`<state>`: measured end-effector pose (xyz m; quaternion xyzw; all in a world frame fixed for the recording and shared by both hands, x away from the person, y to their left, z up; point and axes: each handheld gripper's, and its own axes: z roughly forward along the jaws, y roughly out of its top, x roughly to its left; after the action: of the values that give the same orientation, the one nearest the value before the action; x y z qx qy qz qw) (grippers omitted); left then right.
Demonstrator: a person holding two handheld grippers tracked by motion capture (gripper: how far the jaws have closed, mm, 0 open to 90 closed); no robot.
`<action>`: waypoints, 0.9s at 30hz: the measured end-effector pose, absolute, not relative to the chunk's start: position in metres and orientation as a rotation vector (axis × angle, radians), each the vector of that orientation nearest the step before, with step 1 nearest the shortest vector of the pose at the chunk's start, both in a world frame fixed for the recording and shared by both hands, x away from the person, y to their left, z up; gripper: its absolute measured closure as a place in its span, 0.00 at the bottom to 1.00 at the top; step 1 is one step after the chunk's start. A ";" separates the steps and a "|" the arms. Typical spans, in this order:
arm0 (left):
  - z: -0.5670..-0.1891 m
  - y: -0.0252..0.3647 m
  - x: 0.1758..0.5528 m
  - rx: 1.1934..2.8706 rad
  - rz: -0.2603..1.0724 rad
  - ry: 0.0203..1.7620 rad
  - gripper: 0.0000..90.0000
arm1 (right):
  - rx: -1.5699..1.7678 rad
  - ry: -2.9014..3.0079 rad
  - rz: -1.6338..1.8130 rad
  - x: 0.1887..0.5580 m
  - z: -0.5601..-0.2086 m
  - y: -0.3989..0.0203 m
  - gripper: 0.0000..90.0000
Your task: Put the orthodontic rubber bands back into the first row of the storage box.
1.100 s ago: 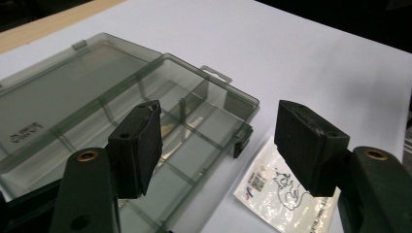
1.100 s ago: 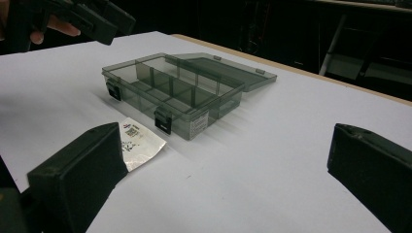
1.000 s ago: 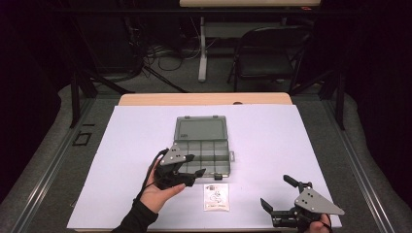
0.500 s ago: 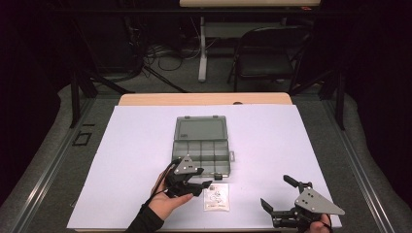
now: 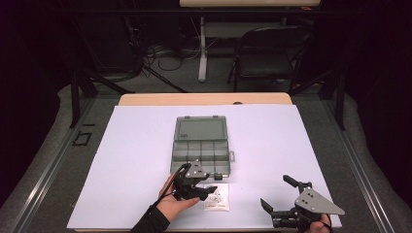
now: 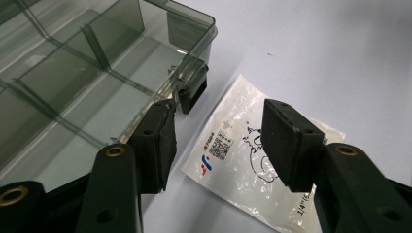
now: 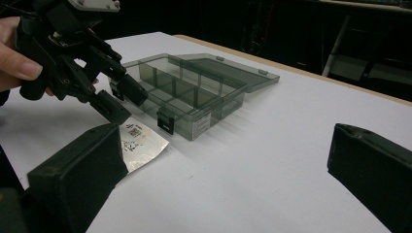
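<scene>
The left gripper [image 6: 216,141], released, hangs over the small plastic bag [image 6: 252,160] near the clear box [image 5: 200,143]; its jaws have just been closing.

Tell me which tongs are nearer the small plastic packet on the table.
Left. The left tongs hang just over the packet, jaws apart astride its near-box edge, beside the compartment box. The right tongs rest well off to the packet's right, at the table's front edge.

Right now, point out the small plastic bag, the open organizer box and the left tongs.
small plastic bag [image 6: 243,165]: left gripper view, printed middle.
organizer box [image 5: 200,148]: high view, compartment tray.
left tongs [image 6: 216,145]: left gripper view, midway between fingertips.
</scene>
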<state>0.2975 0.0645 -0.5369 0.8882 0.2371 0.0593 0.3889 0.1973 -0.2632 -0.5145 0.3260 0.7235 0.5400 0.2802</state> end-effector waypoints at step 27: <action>-0.554 0.054 0.298 2.372 0.184 0.531 0.86 | 0.871 1.943 1.452 0.197 -0.514 -0.263 0.00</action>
<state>0.2979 0.0535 -0.5541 0.9134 0.2046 0.0708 0.3446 0.1972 -0.2631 -0.5145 0.3246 0.7239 0.5413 0.2785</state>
